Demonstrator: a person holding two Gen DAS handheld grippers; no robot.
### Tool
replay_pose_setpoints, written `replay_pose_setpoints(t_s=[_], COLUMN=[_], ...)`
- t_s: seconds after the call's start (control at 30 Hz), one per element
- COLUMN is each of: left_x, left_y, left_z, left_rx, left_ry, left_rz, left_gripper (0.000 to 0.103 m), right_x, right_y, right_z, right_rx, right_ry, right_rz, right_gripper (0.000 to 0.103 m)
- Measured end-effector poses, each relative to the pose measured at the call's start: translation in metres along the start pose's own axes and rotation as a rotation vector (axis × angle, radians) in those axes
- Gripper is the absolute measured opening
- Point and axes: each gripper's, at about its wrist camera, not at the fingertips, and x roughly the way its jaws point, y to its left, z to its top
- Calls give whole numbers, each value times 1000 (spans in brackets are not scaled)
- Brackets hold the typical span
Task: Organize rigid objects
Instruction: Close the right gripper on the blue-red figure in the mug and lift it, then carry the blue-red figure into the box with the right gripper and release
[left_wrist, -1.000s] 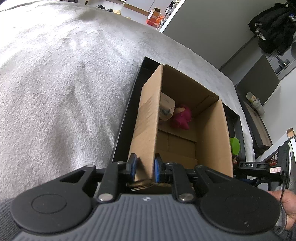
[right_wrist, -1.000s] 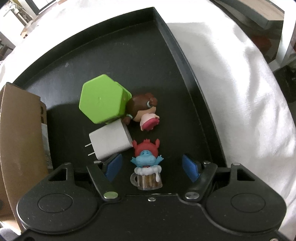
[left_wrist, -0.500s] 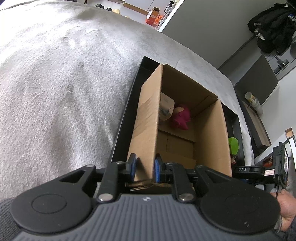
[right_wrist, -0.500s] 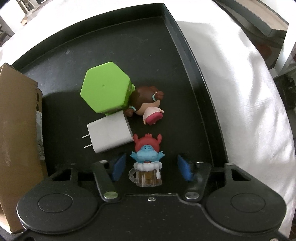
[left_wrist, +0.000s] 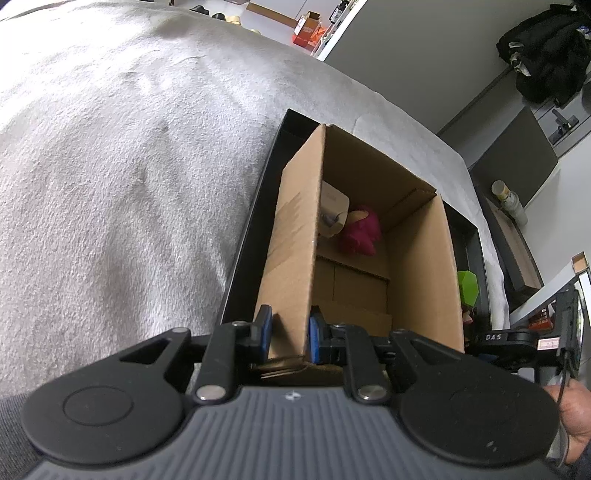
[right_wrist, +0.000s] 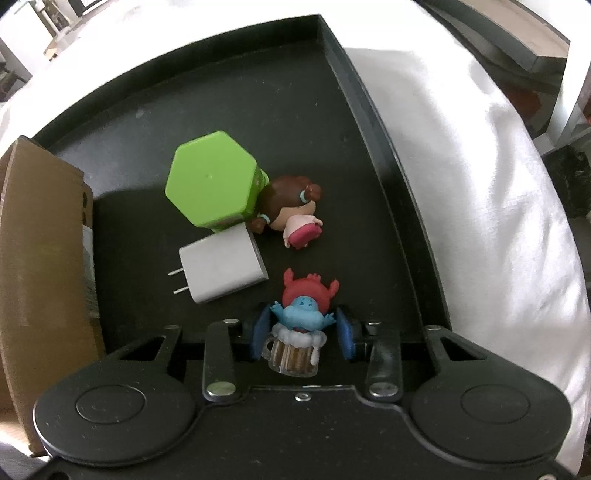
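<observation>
My left gripper (left_wrist: 290, 334) is shut on the near left wall of an open cardboard box (left_wrist: 295, 236) that stands in a black tray (left_wrist: 255, 206). Inside the box lie a magenta toy (left_wrist: 360, 234) and a beige item (left_wrist: 332, 210). My right gripper (right_wrist: 301, 330) is shut on a blue and red figure in a beer mug (right_wrist: 299, 328) over the black tray (right_wrist: 258, 96). On the tray beyond it lie a white charger plug (right_wrist: 221, 267), a green hexagonal block (right_wrist: 212, 182) and a brown-haired doll (right_wrist: 291, 210).
The cardboard box (right_wrist: 40, 273) stands at the left of the right wrist view. The tray rests on a white fleece cover (left_wrist: 110, 166). Dark furniture (left_wrist: 513, 173) and a shelf stand beyond the right edge.
My right gripper's fingers have closed from wide open onto the beer mug figure. My left gripper holds the box wall as before.
</observation>
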Motion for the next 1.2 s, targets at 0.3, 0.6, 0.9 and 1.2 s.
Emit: replay_pose_setpoints(t_s=[0.3,0.6,0.9,1.2], left_x=[-1,-3,-5,-6], left_y=[0,-1,-1,1], left_z=[-1,-1,-2,-3], left_rx=[4,14,14,10], left_ry=[-6,-11,-17,-20], left_rz=[-1,2,-4,-16], left_gripper=[18,18,18,18], right_x=[-27,-62,-83,-91], right_y=[-10,-13,7,26], right_z=[3,7,15,22], right_rx=[8,22,4,-12], right_ry=[-50,-115,-137,-143], right_rz=[19,86,162,187], right_gripper=[38,38,38,38])
